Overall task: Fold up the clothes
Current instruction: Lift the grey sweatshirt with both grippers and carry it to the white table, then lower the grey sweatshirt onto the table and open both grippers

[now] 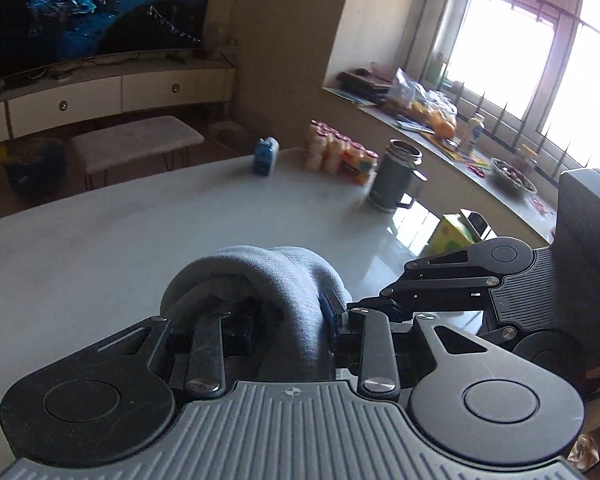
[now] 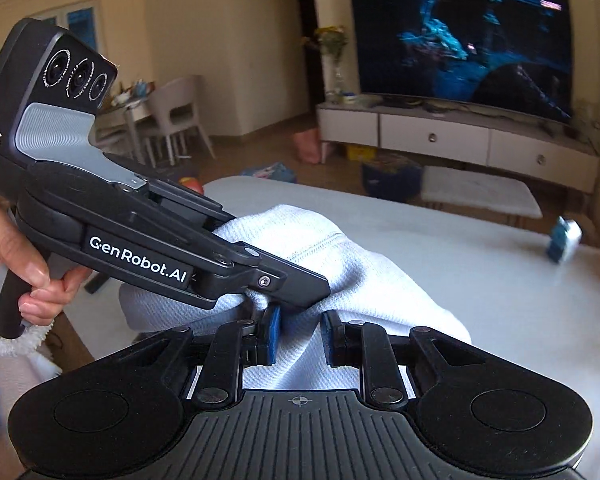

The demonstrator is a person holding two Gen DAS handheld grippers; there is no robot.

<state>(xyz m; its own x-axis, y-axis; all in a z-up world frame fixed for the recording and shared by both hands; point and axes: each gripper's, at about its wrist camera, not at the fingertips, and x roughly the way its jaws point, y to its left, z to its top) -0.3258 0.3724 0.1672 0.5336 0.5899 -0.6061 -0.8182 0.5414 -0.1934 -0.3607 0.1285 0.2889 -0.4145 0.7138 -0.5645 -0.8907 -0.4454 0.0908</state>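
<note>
Fingers of left gripper (image 1: 288, 320): narrow, clamped on a bunched fold of pale garment (image 1: 268, 280), lifted above the white worktop (image 1: 100, 248). Fingers of right gripper (image 2: 300, 336): narrow, pinching the same cloth just beside; paired grip likely carries an edge across for folding.

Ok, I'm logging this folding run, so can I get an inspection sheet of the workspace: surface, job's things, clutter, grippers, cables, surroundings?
Surface: white table, glossy, mostly bare.
Job's things: pale cloth bunched, lifted off the table.
Clutter: blue carton, bottle pack, dark jar, yellow-green box at the far edge.
Grippers: left hand-held gripper and right hand-held gripper both clamp the cloth, close together.
Cables: some under the TV; nothing seen on the table.
Surroundings: TV cabinet, bench, barred window, cluttered sill.
</note>
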